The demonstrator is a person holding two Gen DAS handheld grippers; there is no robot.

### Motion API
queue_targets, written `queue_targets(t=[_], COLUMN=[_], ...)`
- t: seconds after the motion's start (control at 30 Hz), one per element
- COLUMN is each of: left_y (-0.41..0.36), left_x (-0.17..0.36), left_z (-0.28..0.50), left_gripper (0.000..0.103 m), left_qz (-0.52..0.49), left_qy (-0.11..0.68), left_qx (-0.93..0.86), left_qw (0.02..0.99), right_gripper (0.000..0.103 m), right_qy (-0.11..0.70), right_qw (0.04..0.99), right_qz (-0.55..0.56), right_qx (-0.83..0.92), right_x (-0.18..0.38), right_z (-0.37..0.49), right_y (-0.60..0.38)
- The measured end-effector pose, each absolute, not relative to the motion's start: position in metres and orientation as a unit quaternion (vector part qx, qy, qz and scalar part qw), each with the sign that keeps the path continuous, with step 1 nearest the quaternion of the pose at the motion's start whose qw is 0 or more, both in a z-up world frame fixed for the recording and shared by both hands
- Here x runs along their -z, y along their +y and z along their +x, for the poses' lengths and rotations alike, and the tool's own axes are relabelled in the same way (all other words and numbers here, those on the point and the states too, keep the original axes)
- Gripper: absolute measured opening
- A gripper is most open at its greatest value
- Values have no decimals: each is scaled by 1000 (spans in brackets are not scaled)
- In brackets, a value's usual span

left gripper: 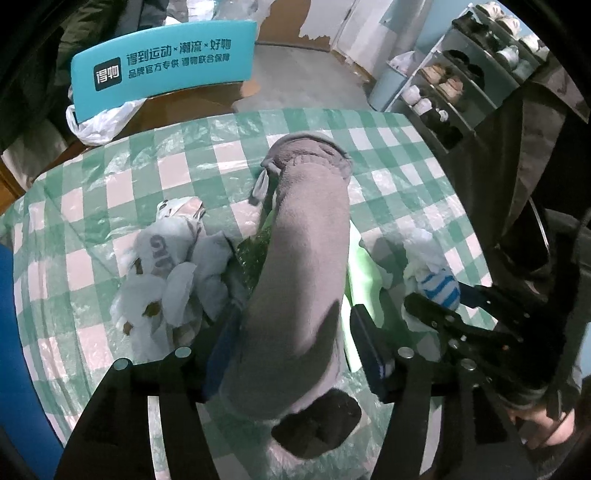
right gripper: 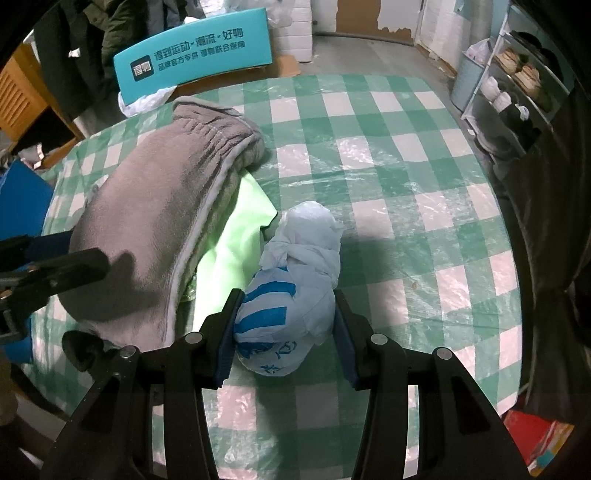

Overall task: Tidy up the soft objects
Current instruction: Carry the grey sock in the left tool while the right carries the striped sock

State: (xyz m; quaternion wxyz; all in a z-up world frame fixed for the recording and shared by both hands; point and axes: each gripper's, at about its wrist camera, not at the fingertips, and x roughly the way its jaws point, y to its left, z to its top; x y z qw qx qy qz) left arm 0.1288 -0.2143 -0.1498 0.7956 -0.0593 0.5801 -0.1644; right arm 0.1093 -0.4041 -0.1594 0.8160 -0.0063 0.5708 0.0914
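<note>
Table under green-white checked plastic cover. One grey fleece garment, folded long, elastic waistband at far end, lay on pale green cloth. One crumpled pile of white plastic bags to its left. One knotted white bag bundle with blue stripes to its right.

Left tongs spread, garment between, right pad clear. Right tongs straddled bundle; grip unclear.

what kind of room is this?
Likely a lived-in home room or entryway: a table under a checked plastic cloth, a shoe rack by the wall, and coats hanging behind a teal shipping box.
</note>
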Motion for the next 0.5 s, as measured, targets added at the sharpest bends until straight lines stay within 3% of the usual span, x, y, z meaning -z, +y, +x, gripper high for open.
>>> queue_targets(t=[0.33,0.5], left_y=[-224,-228], left_x=[164,161], left_z=[141,140], left_gripper=[64,22], left_qz=[-56,-55], left_qy=[590,579], left_qx=[161,180], left_qw=[790,794], right_gripper=[46,46], right_qy=[572,571], right_qw=[815,816], right_qz=[1,-1], right_qx=[-90,-88], right_x=[162,161], right_z=[109,109], right_y=[-409,-408])
